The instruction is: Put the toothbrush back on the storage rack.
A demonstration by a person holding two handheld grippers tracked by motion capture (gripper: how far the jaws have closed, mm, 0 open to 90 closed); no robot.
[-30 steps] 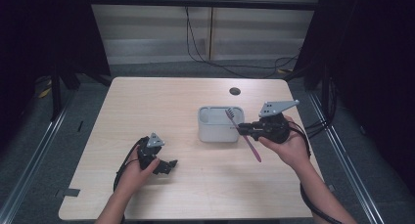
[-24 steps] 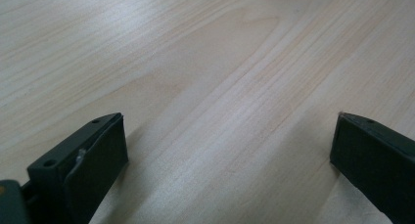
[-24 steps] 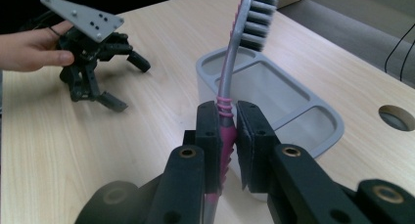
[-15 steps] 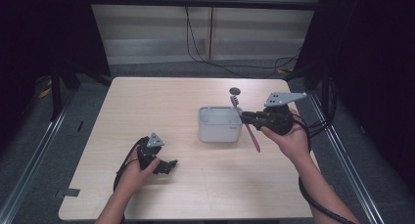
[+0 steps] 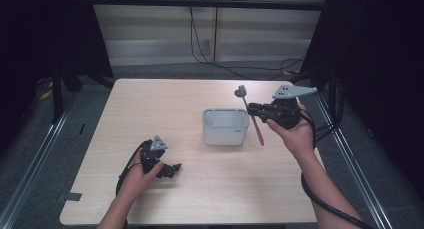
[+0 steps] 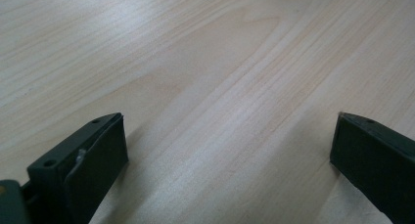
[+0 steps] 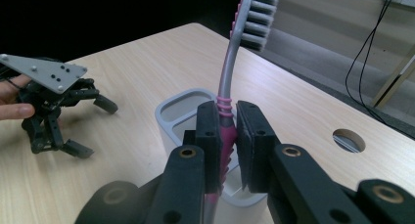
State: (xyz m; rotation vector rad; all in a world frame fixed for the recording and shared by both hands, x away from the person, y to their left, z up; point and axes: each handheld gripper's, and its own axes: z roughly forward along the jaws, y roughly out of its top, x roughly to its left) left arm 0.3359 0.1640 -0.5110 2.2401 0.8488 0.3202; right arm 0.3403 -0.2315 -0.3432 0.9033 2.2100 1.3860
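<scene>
High view, right gripper [image 5: 253, 109]: held above the surface [image 5: 150, 109], just right of the grey cup [image 5: 225, 126], clamped on a pink toothbrush [image 5: 252, 119].
High view, toothbrush: seen tilted, bristle head toward the far edge, handle end low beside the cup.
High view, left gripper [image 5: 172, 170]: rested on the near left of the surface, well apart from the cup.
Left gripper view, gripper [image 6: 230, 155]: jaws spread wide over bare wood.
Right gripper view, gripper [image 7: 228, 136]: jaws closed on the toothbrush [image 7: 230, 82] neck, above the cup [image 7: 181, 116]; a round hole [image 7: 348, 140] is seen in the surface.
</scene>
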